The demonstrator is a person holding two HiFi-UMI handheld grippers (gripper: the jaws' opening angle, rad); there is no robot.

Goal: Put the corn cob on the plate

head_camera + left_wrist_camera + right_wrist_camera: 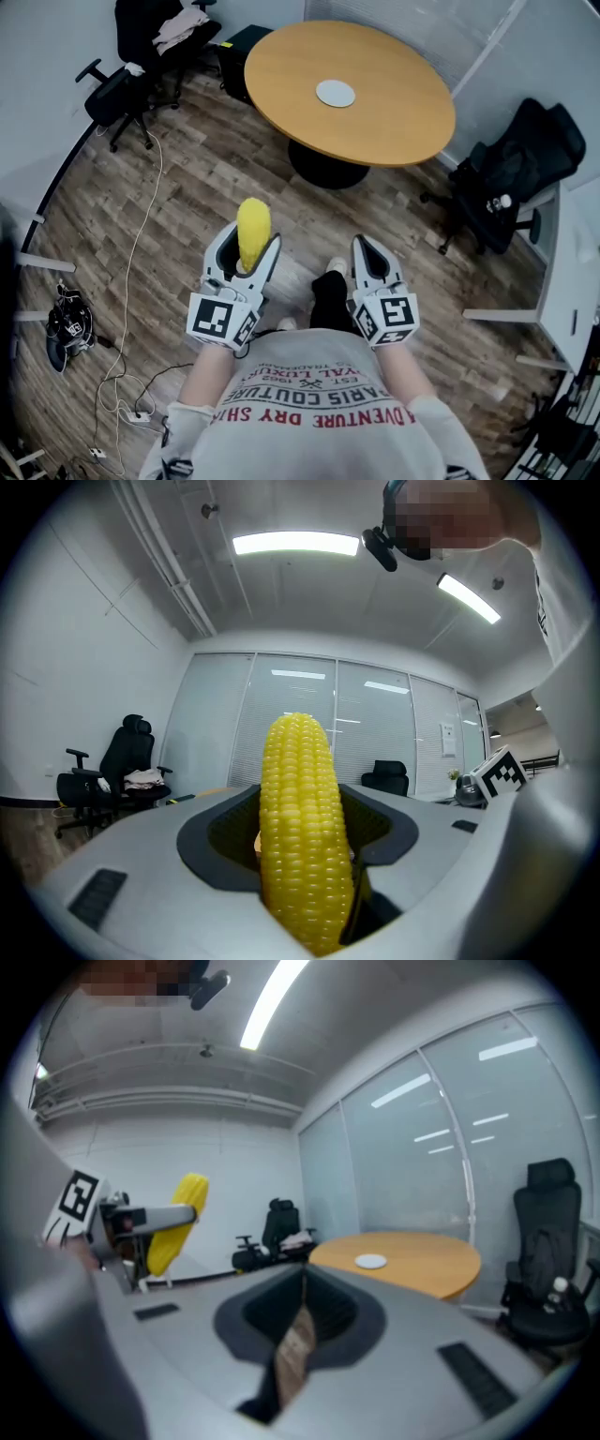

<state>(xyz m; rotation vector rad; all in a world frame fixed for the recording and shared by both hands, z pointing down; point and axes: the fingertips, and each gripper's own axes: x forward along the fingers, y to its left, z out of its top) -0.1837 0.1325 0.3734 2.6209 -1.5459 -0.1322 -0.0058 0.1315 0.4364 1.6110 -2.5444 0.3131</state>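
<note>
A yellow corn cob (253, 230) stands upright between the jaws of my left gripper (250, 244), which is shut on its lower half. In the left gripper view the corn cob (300, 827) fills the gap between the jaws and its tip rises well above them. My right gripper (367, 249) is level with the left one and shut, with only a thin slit between its jaws and nothing in it. Both are held over the wooden floor, well short of the table. A small white plate (336, 93) lies near the middle of the round wooden table (394, 112); the right gripper view also shows the plate (370, 1261).
A black office chair (141, 56) with clothes on it stands at the far left, and another chair (511, 178) at the right of the table. Cables and a power strip (131, 412) lie on the floor at the left. A white desk edge (567, 272) runs along the right.
</note>
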